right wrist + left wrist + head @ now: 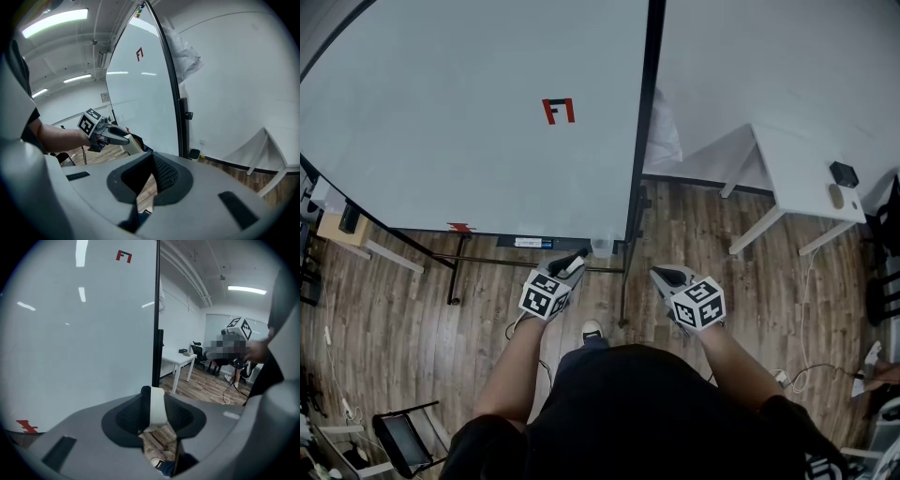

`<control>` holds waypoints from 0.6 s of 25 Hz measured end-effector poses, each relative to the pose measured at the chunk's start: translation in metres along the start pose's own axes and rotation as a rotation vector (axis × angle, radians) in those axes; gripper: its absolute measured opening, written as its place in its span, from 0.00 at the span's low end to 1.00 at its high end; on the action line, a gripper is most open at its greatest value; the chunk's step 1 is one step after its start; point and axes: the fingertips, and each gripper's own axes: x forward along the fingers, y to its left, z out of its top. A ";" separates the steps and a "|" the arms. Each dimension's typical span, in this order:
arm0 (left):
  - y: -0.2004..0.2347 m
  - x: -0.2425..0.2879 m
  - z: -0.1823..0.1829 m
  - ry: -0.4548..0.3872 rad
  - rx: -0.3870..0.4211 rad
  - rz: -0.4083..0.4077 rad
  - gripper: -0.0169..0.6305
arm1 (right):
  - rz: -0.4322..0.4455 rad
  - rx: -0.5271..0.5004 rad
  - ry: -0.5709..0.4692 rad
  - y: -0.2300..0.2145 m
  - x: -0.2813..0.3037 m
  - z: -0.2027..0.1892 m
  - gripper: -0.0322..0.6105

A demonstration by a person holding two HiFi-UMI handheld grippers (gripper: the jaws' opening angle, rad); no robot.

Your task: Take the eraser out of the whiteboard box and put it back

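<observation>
Whiteboard [469, 112] ahead: left gripper [573, 264] jaws pinch the eraser [158, 406], right gripper [666, 276] jaws are closed on nothing. The thin grip may drop the eraser short of the box [601, 247] at two o'clock.

A: What stands in front?
B: The whiteboard [469, 122] walls off everything ahead of the left gripper [578, 257], whose jaws are already filled by the eraser [157, 406]. Its black post [642, 141] rises just ahead, in line with the gap between the two grippers.
A: And the right gripper [662, 275]?
B: Open air before it. Right of the post, bare floor [703, 225] runs to the wall [769, 56]. Further right, the white table [797, 169] and its legs close that side.
A: Below the board?
B: The stand's thin bars [534, 265] cross low over the floor, and a small box [601, 247] sits at the board's bottom corner, beside the post.
</observation>
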 end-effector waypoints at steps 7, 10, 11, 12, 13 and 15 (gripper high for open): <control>0.008 0.017 0.019 -0.008 0.020 -0.022 0.25 | -0.013 0.019 0.001 -0.014 0.009 0.002 0.04; 0.013 0.027 0.031 -0.016 0.022 -0.029 0.25 | -0.018 0.030 0.002 -0.020 0.012 0.004 0.04; 0.015 0.030 0.034 -0.017 0.022 -0.032 0.25 | -0.019 0.034 0.003 -0.021 0.013 0.004 0.04; 0.016 0.034 0.036 -0.018 0.023 -0.035 0.25 | -0.021 0.038 0.005 -0.023 0.014 0.003 0.04; 0.016 0.037 0.039 -0.019 0.026 -0.040 0.25 | -0.023 0.040 0.006 -0.024 0.014 0.003 0.04; 0.018 0.044 0.045 -0.023 0.034 -0.050 0.25 | -0.030 0.043 0.009 -0.029 0.015 0.003 0.04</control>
